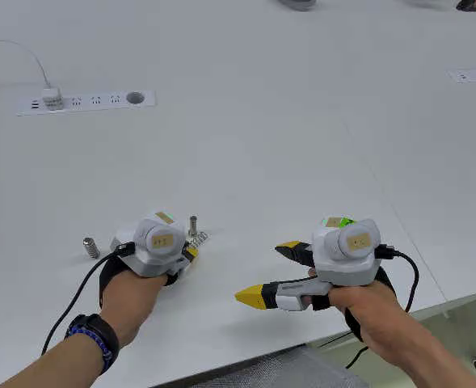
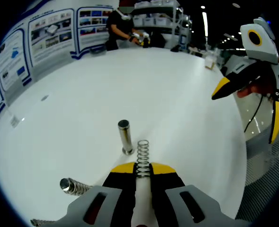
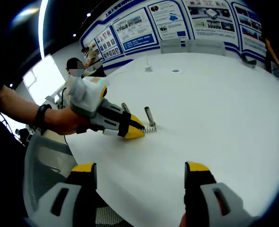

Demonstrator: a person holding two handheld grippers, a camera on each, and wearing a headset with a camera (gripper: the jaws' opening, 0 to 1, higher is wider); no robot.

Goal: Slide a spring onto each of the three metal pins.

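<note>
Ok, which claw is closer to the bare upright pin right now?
Left. The left claw, shut on a spring, sits right beside the upright pin. The right claw hangs open, well away to the pin's right in the head view.

The head view looks steeply down from over the near edge of the white table point(image 1: 262, 153). The left gripper view sits low and close, pin point(image 2: 125, 136) at 11 o'clock. The right gripper view looks across from farther off, sharing that pin.
</note>
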